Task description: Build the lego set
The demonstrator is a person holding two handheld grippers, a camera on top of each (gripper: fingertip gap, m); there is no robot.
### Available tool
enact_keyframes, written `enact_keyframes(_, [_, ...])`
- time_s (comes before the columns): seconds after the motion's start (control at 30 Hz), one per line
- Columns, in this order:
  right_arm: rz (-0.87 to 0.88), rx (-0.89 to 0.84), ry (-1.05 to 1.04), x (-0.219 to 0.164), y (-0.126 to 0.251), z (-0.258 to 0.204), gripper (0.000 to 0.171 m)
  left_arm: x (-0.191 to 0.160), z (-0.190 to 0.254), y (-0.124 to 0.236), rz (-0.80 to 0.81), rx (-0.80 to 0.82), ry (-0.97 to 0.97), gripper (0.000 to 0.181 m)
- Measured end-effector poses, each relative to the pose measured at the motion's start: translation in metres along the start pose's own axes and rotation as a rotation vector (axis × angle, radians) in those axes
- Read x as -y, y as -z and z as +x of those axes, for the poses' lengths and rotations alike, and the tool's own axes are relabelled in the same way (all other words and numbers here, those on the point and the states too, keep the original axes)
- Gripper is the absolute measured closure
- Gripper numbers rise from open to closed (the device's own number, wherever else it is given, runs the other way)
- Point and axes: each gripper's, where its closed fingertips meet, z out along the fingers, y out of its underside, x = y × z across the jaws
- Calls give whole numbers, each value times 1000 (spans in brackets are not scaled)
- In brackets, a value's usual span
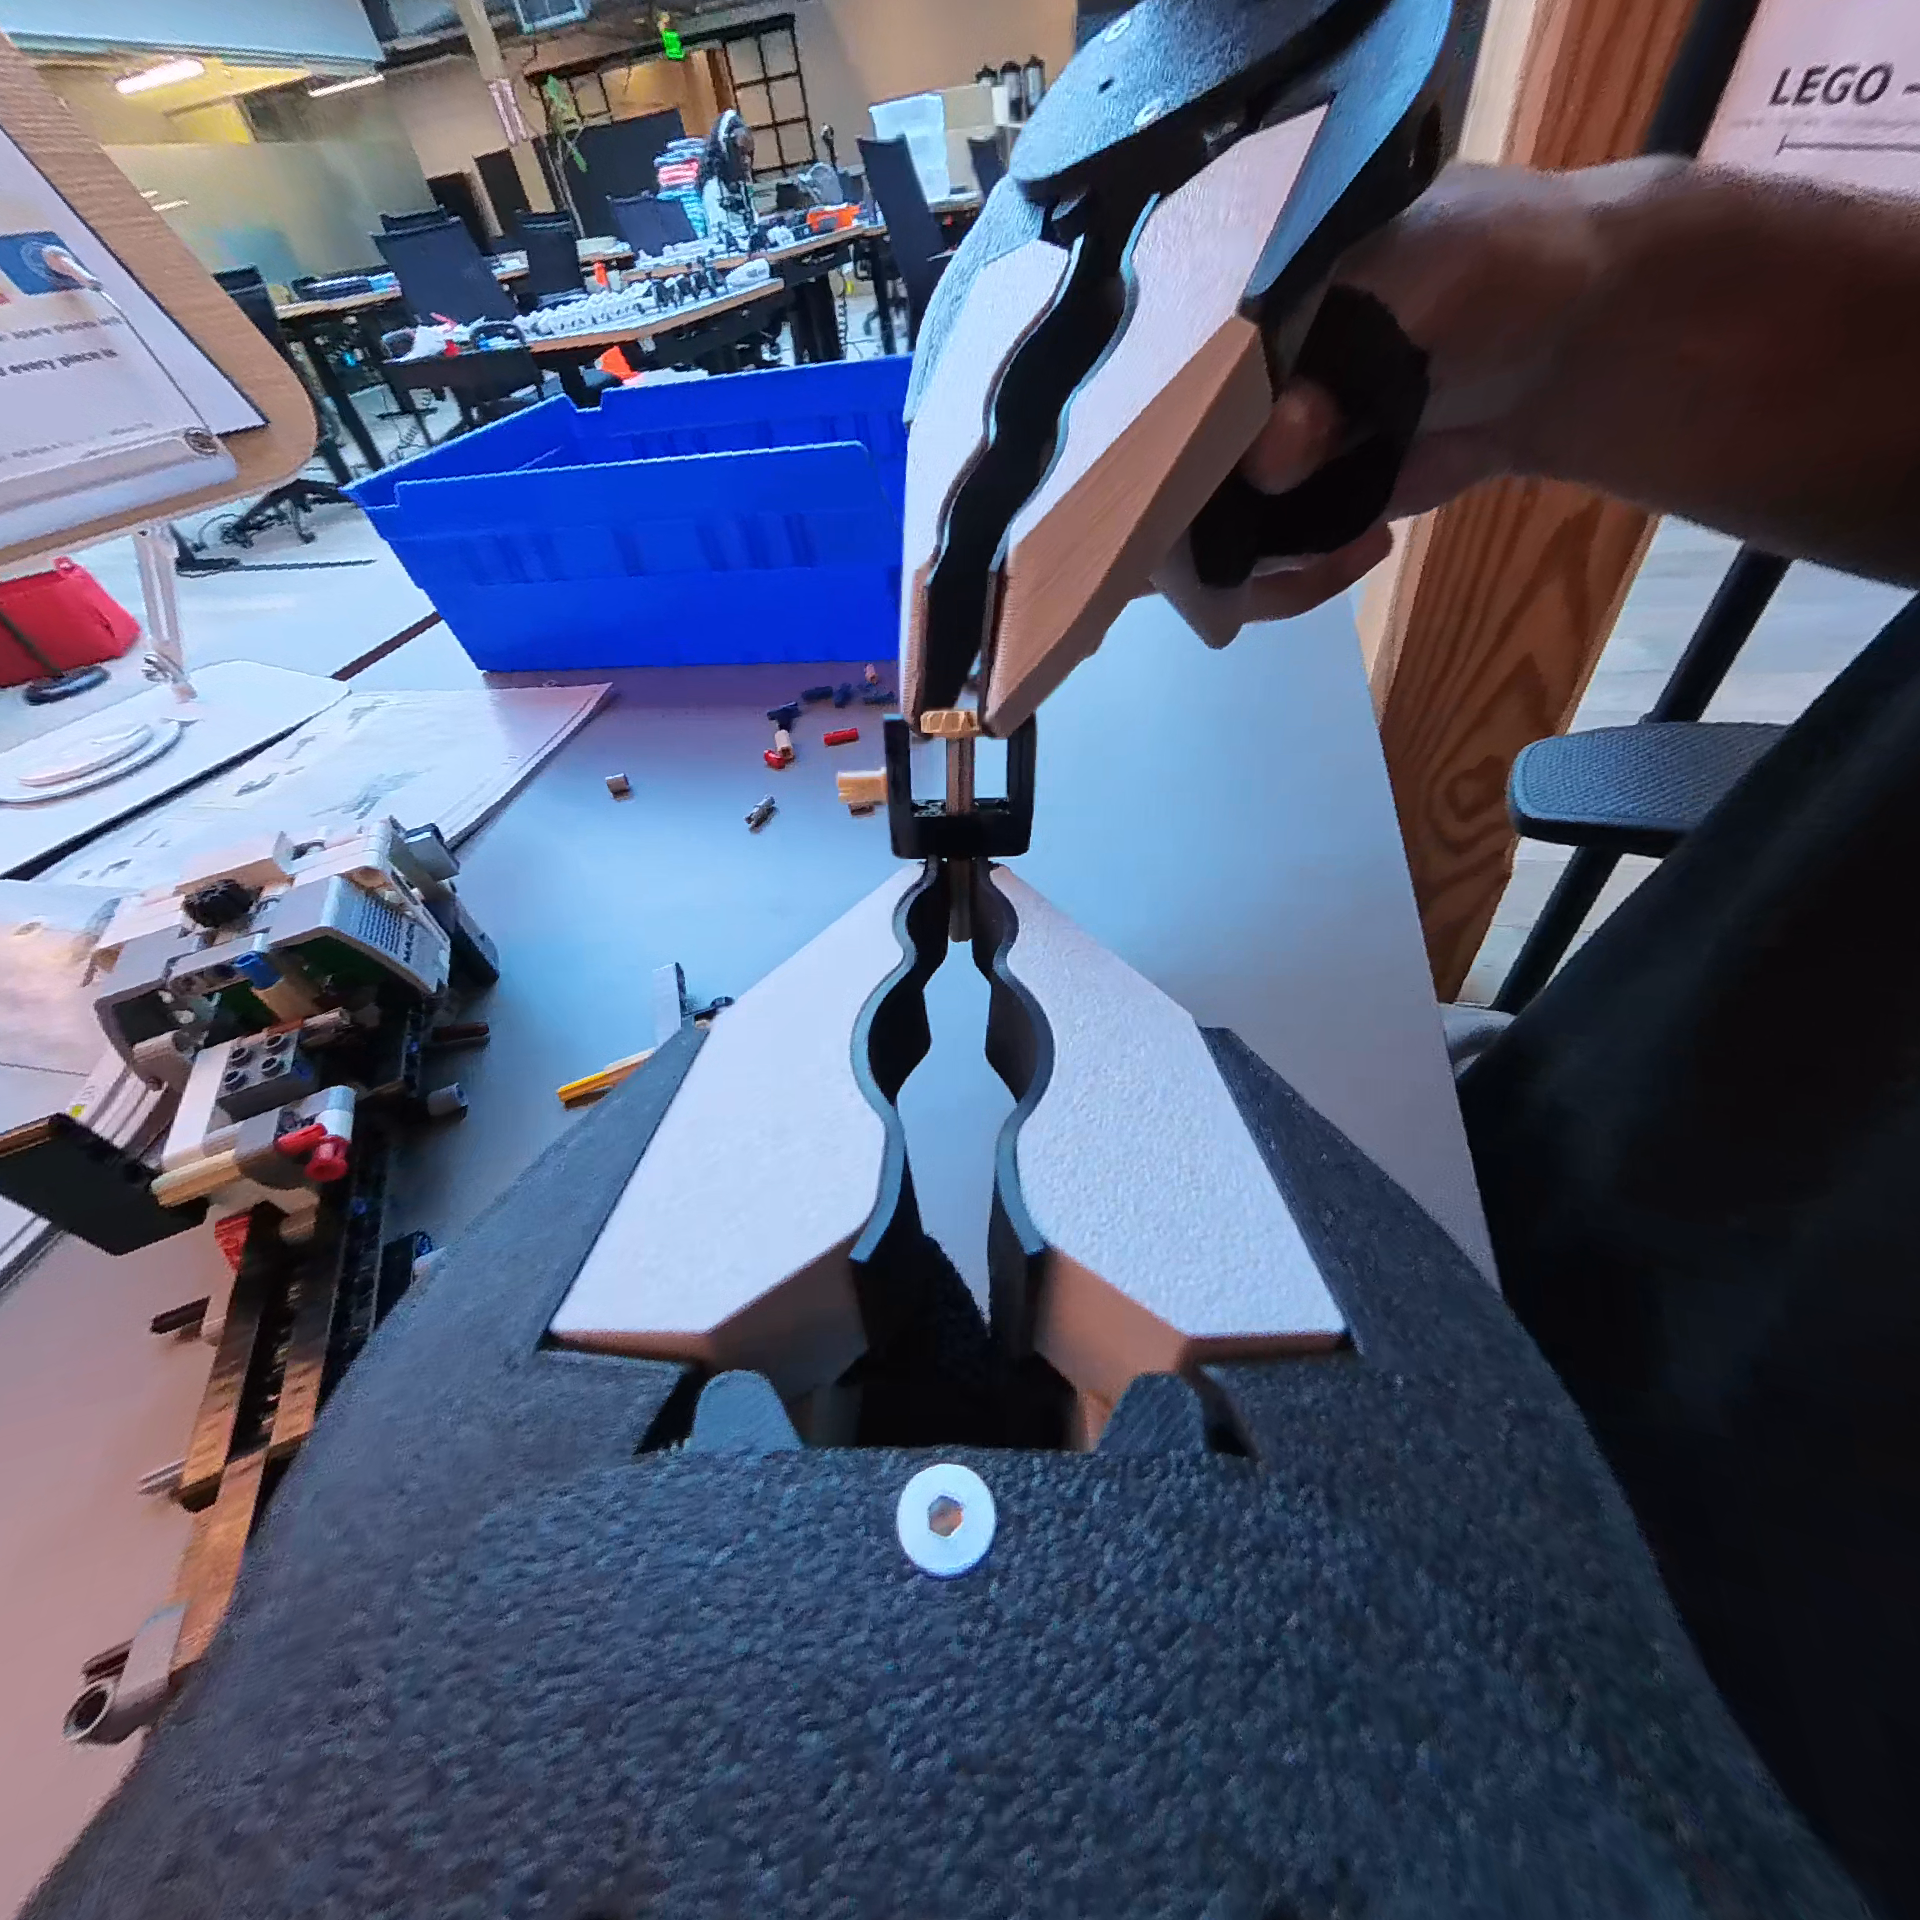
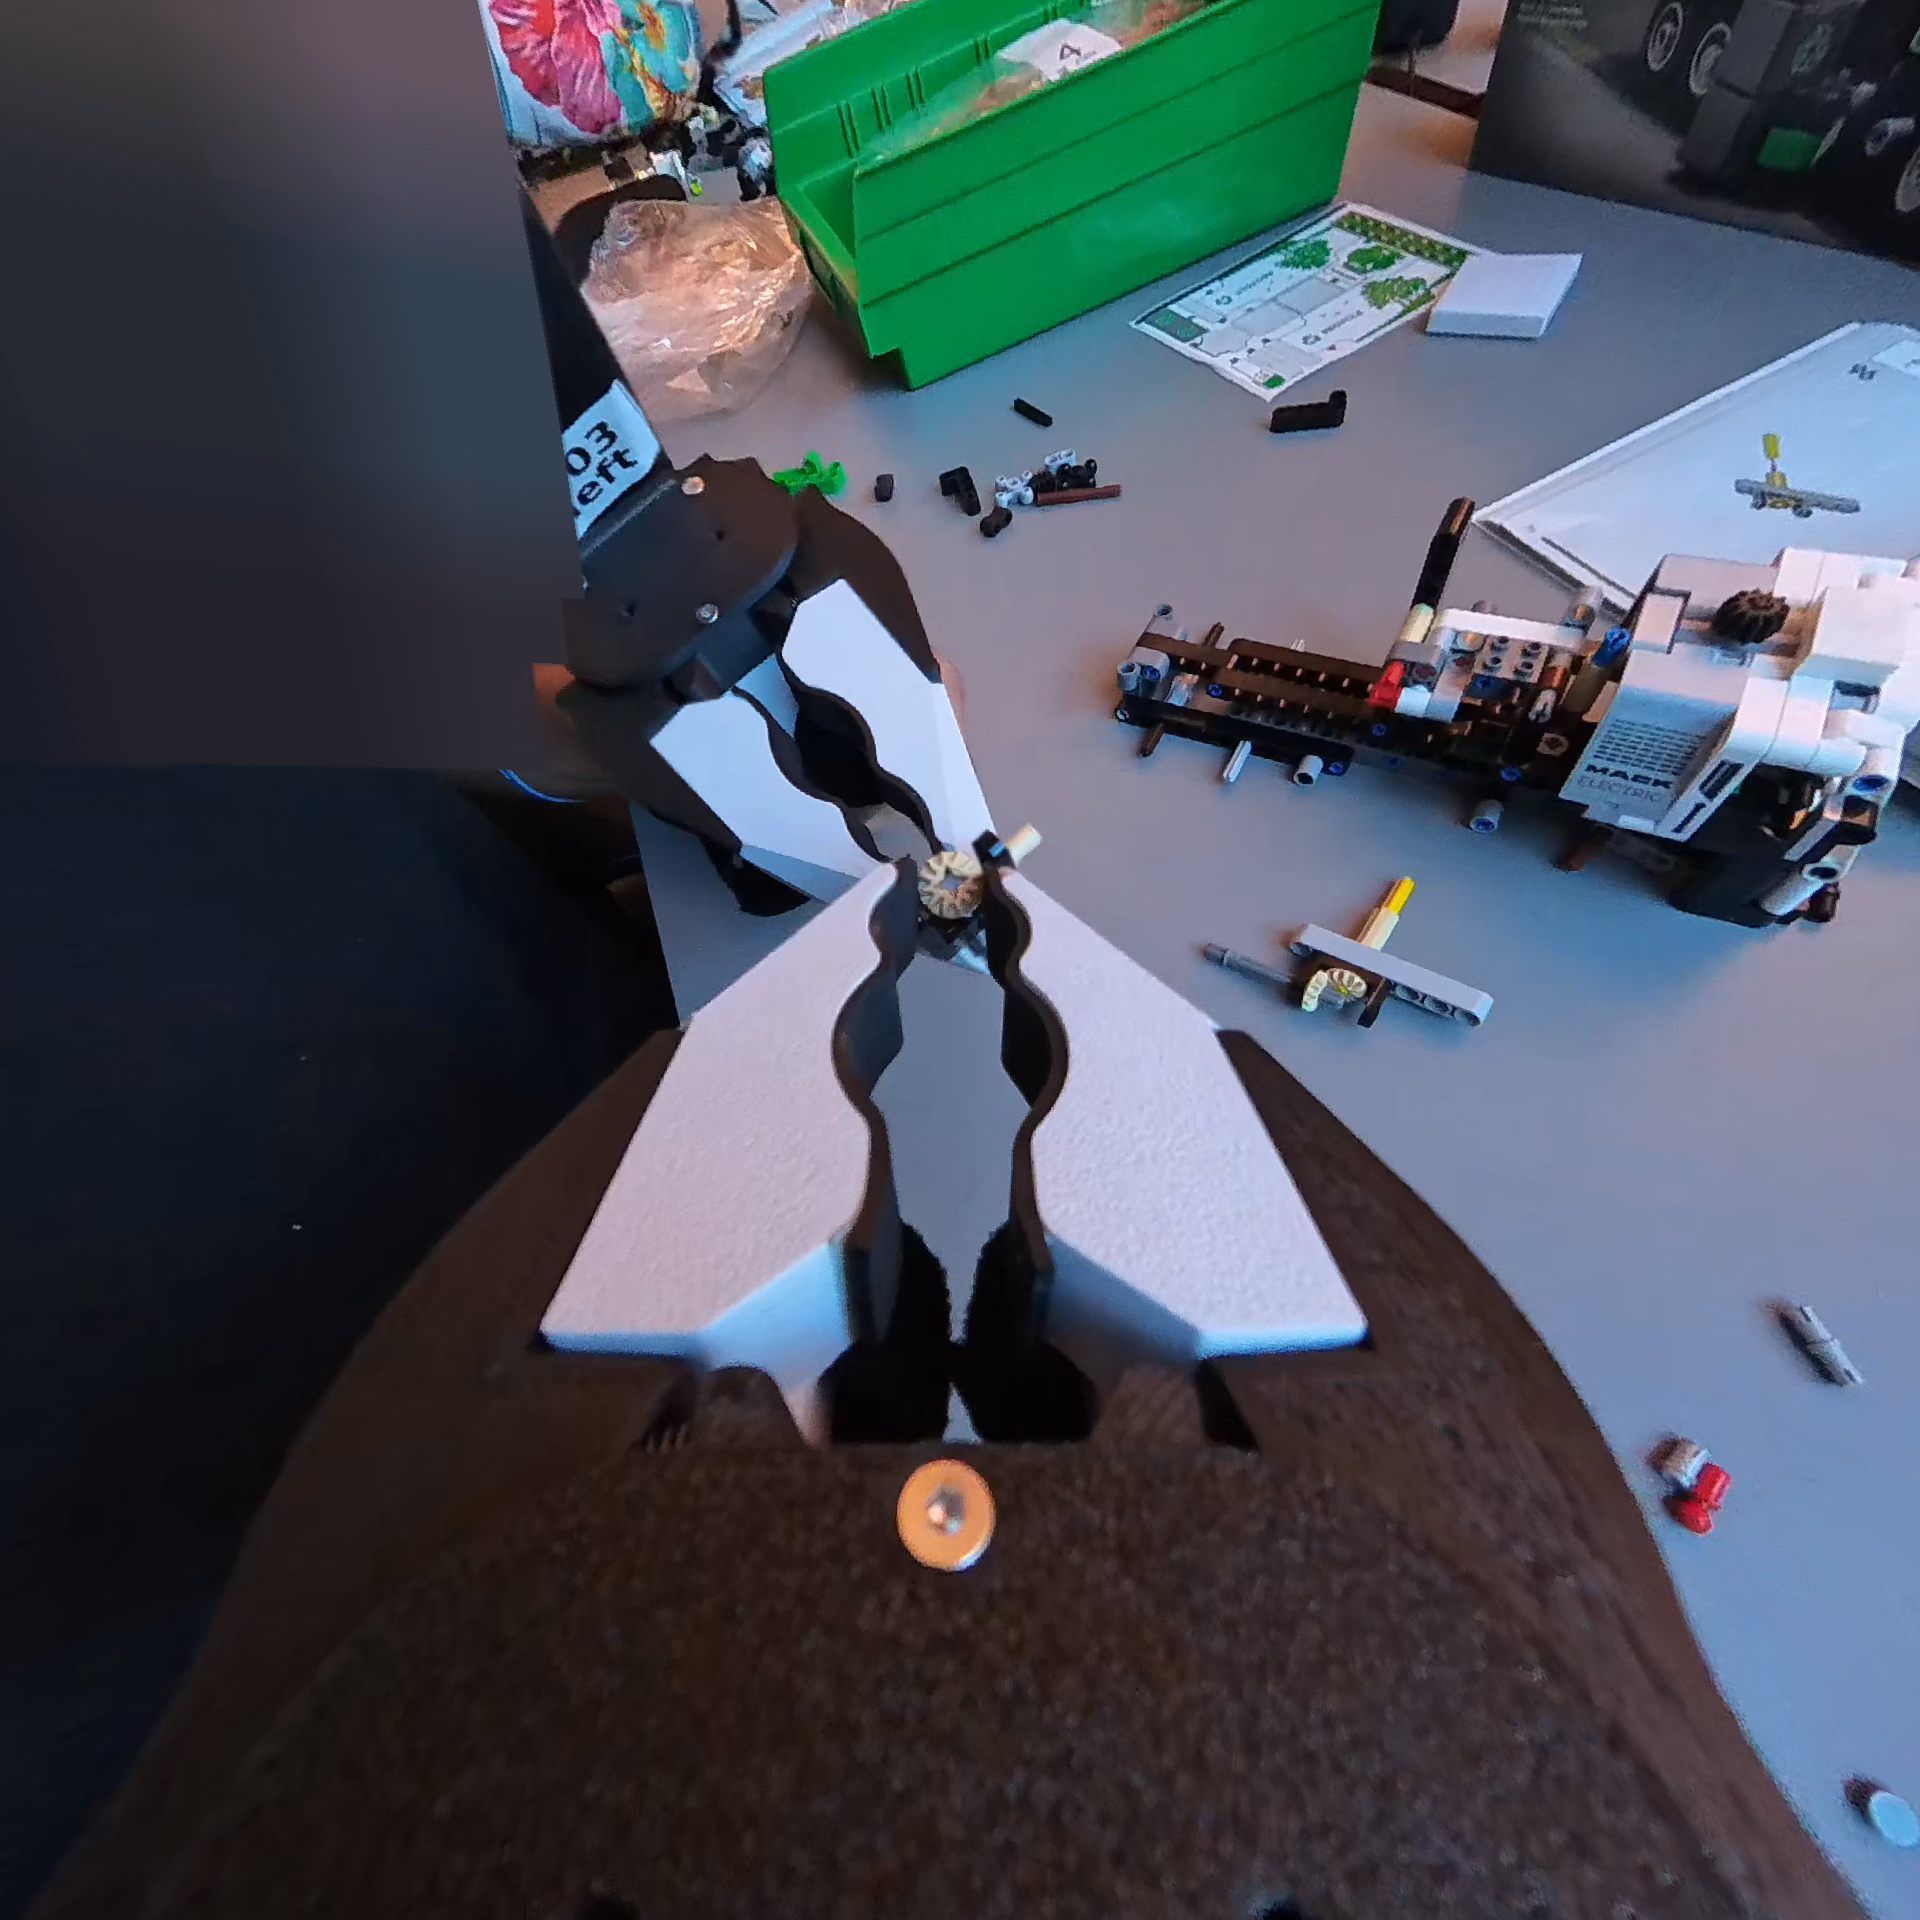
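Note:
My left gripper (image 1: 958, 891) is shut on a tan axle (image 1: 958, 920) that passes through a small black U-shaped frame (image 1: 958, 821), held above the table. My right gripper (image 1: 961, 715) comes down from above and is shut on a tan bevel gear (image 1: 943, 724) at the axle's top end, inside the frame's opening. In the right wrist view the right gripper (image 2: 948, 883) pinches the gear (image 2: 948, 885), and the left gripper (image 2: 902, 840) meets it from the upper left. The part-built white and black truck (image 2: 1558, 707) lies on the table to the right; it also shows in the left wrist view (image 1: 270, 987).
A grey beam subassembly with a yellow axle (image 2: 1371, 977) lies near the truck. Loose pieces (image 1: 821, 727) are scattered on the grey table (image 1: 644, 904). A blue bin (image 1: 644, 540) and a green bin (image 2: 1039, 177) stand at the back. Instruction sheets (image 2: 1714, 447) lie behind the truck. Left and right tips are no more than a few centimetres apart.

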Motion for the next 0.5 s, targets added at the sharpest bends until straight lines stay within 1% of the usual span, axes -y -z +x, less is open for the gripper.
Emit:
enact_keyframes(0.17, [-32,-30,-43,-5,-1,4,159,-5,-2,-3,-33,46,-12,180])
enact_keyframes(0.37, [-125,-80,-67,-17,-4,10,159,-15,-5,-9,-112,129,-100,180])
enact_keyframes(0.5, [-233,-208,49,-25,-6,17,160,-24,-8,-12,-181,173,-151,180])
